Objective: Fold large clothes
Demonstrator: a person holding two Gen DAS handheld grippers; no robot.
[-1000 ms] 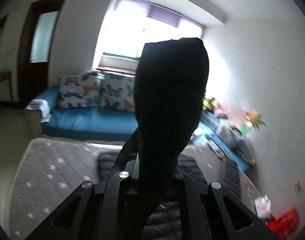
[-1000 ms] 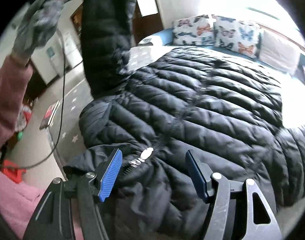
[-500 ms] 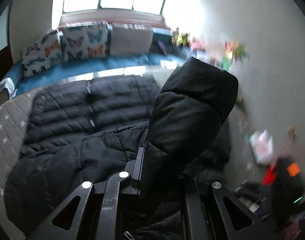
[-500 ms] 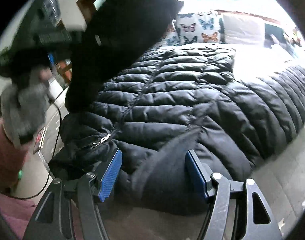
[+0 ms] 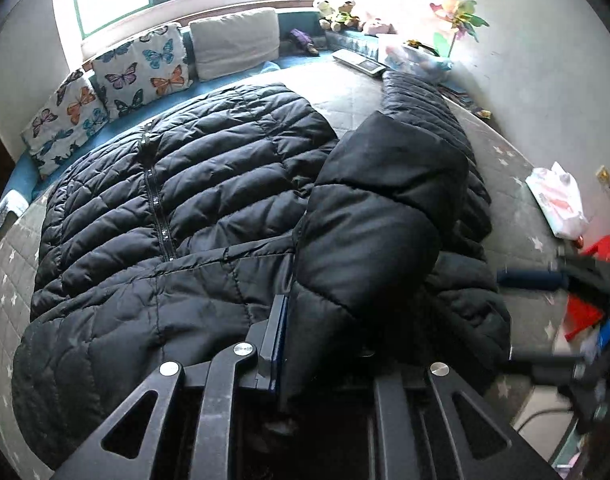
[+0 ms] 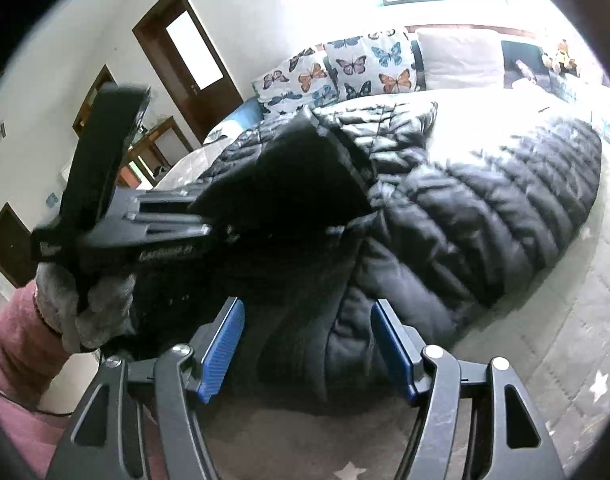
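1. Two butterfly cushions (image 5: 105, 96) and one plain cushion (image 5: 235, 42) line the far edge under the window.
2. One black puffer jacket (image 5: 177, 200) lies spread on the star-patterned mat (image 5: 517, 204), bare mat showing on both sides.
3. The left gripper (image 5: 325, 340) is clamped on the jacket's sleeve (image 5: 369, 216).
4. The right gripper (image 6: 307, 344) hangs with its jaws apart over the jacket's near edge.

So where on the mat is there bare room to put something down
Bare grey star-patterned mat lies between the black puffer jacket and the butterfly cushions, and along its near edge. The wall side by the white bag is cluttered.
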